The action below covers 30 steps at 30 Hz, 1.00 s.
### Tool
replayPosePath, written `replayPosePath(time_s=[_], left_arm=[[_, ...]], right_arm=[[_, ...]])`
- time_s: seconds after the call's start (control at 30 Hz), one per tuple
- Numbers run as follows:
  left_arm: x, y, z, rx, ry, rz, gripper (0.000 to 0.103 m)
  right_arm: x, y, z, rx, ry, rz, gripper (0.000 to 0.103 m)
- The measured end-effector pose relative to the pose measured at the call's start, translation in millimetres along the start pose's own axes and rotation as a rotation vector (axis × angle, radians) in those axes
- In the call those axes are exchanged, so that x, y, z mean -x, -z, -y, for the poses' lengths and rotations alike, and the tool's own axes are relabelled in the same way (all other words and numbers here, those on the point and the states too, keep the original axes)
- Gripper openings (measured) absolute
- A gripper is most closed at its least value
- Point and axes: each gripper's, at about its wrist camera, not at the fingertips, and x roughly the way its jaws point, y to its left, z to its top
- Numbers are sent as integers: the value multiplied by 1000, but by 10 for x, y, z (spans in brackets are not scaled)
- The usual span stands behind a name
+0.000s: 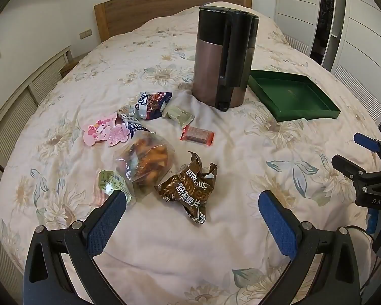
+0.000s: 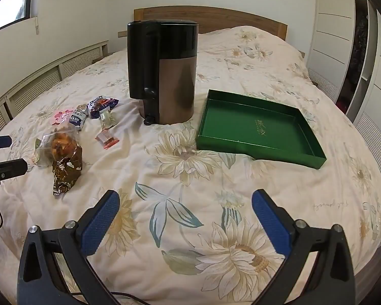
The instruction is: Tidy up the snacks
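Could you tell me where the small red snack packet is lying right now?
The red packet lies on the bedspread in the left wrist view, centre-left, between the pale green packet and the brown oat bag.

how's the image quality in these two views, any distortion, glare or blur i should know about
Left wrist view: strong fisheye bending, the bed bulges round, corners are black, and the kettle leans. The brown snack bag prints sharp. Right wrist view: same curving and dark corners, daylight from the window at upper left, soft sheen on the green tray, no harsh shadows, little blur.
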Motion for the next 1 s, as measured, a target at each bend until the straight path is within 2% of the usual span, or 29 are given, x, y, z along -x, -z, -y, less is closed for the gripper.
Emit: replayPosePath(time_s=[1.0], left_arm=[[-63, 60, -128, 25, 2, -19, 102]], right_arm=[[26, -37, 12, -6, 2, 12, 103]])
